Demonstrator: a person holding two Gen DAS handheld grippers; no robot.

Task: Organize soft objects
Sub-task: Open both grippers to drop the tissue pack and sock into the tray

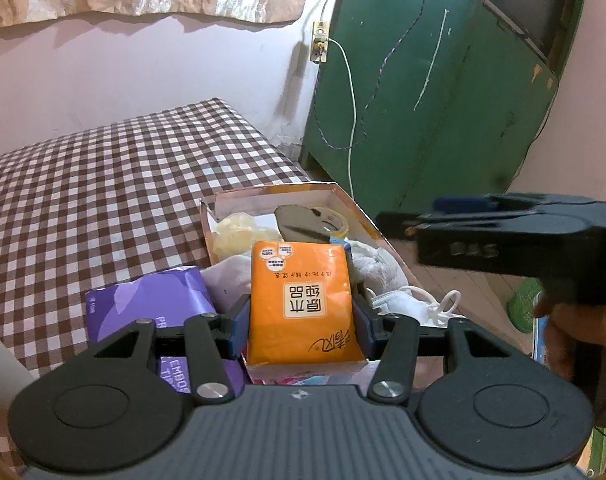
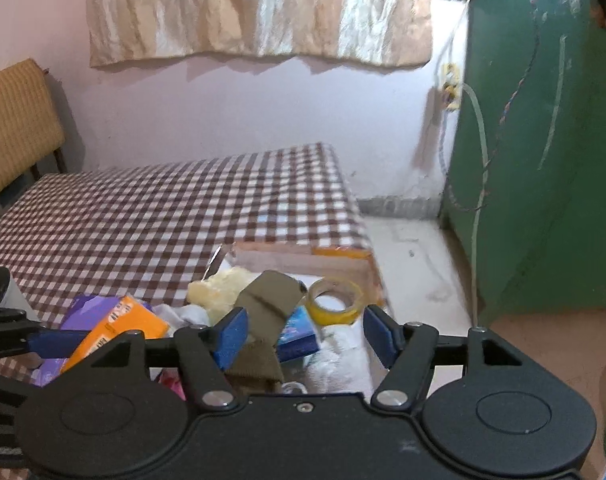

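While left claw (image 1: 301, 316) pinches glossy orange tissue pack (image 1: 301, 300), right claw (image 2: 305, 336) gapes w/ olive strap (image 2: 263, 312) touching one pad.

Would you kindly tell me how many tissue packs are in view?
2. The orange tissue pack stands upright between the left claw's pads, over the box. The purple tissue pack lies beside it on the checked cloth. More may be hidden under the clutter.

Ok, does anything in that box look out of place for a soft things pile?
Yes. A roll of yellow tape sits in the cardboard box among the white cloths; it is hard, not soft. The box's near left corner also looks torn.
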